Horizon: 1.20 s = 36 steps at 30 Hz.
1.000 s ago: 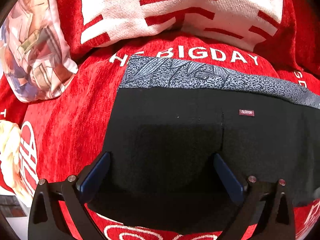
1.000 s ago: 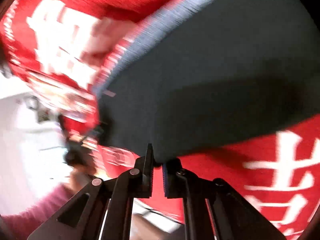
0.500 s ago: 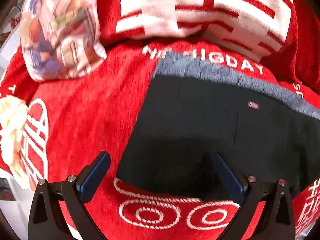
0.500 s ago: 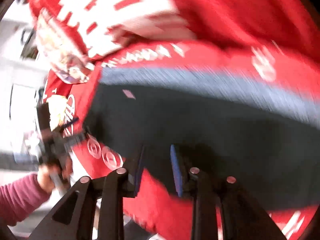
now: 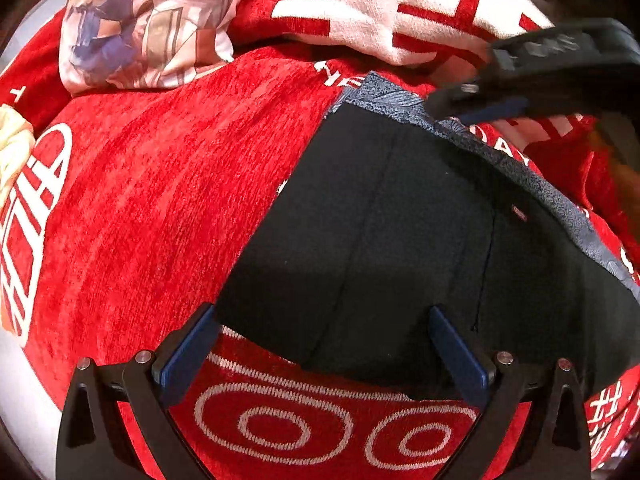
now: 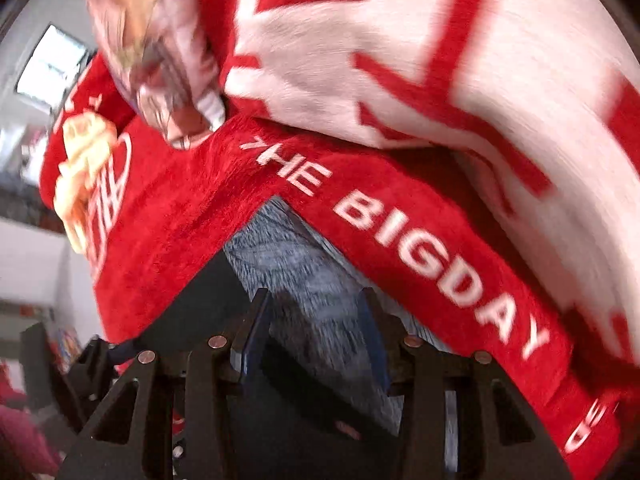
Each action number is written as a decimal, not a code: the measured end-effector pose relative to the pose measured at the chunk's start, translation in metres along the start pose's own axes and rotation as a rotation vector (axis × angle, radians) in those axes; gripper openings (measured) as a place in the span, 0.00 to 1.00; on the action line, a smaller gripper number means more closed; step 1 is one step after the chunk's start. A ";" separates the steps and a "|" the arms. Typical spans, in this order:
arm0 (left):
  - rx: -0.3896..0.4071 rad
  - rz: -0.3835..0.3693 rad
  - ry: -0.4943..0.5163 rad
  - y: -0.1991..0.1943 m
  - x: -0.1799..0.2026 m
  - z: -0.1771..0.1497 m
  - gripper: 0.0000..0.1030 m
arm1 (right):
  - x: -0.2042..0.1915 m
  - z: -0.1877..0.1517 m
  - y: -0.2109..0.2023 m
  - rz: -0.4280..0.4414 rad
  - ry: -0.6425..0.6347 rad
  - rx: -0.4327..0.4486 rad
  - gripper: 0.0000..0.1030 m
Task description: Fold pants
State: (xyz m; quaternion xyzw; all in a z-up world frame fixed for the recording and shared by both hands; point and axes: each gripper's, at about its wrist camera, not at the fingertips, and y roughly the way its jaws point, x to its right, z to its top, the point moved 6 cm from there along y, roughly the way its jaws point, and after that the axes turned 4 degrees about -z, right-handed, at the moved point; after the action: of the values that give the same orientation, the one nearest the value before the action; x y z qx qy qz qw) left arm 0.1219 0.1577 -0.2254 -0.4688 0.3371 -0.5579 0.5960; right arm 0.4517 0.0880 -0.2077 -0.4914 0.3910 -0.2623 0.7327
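Note:
Black pants (image 5: pixel 400 240) with a grey patterned waistband (image 5: pixel 520 168) lie folded flat on a red blanket (image 5: pixel 160 200). My left gripper (image 5: pixel 320 320) hangs open over the near edge of the pants, its blue pads (image 5: pixel 192 344) wide apart and holding nothing. My right gripper (image 5: pixel 496 110) shows at the top right of the left wrist view, over the far end of the waistband. In the right wrist view the right gripper (image 6: pixel 314 316) has its jaws opening. The waistband (image 6: pixel 304 272) lies below and between the jaws, and the pads are not pressing on it.
A red and white folded blanket (image 5: pixel 380 8) rises behind the pants, with a printed cushion (image 5: pixel 148 20) to its left. A cream-coloured cloth (image 5: pixel 12 152) lies at the left edge. White lettering (image 6: pixel 420 256) runs along the red blanket beside the waistband.
The right gripper let go of the black pants' edge, opened and swung over to the waistband. The left gripper stayed open and shifted toward the pants' near left corner.

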 end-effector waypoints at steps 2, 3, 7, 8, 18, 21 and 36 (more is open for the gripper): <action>0.009 0.001 -0.001 0.000 0.000 -0.003 1.00 | -0.006 0.005 0.008 0.005 -0.027 -0.007 0.47; 0.011 -0.002 -0.004 -0.001 -0.001 -0.004 1.00 | -0.010 0.009 0.013 0.003 -0.040 -0.010 0.47; 0.006 -0.012 -0.010 -0.003 -0.001 -0.003 1.00 | -0.016 0.019 0.033 0.008 -0.021 -0.052 0.27; 0.001 -0.013 -0.012 -0.004 -0.001 -0.001 1.00 | -0.017 0.019 0.031 0.001 -0.011 -0.052 0.20; -0.034 0.017 0.001 -0.019 -0.007 -0.001 1.00 | -0.014 0.025 0.025 0.019 0.115 -0.011 0.06; -0.030 0.047 0.051 -0.029 -0.003 0.004 1.00 | -0.003 0.016 0.012 0.041 0.223 0.045 0.14; -0.010 0.077 0.359 0.030 0.152 0.073 1.00 | 0.149 -0.254 -0.114 -0.158 0.667 0.054 0.15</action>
State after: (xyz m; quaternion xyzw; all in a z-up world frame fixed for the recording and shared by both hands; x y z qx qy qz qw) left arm 0.2228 0.0202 -0.2106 -0.3515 0.4586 -0.6076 0.5450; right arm 0.3238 -0.2004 -0.2029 -0.3879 0.5627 -0.4748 0.5545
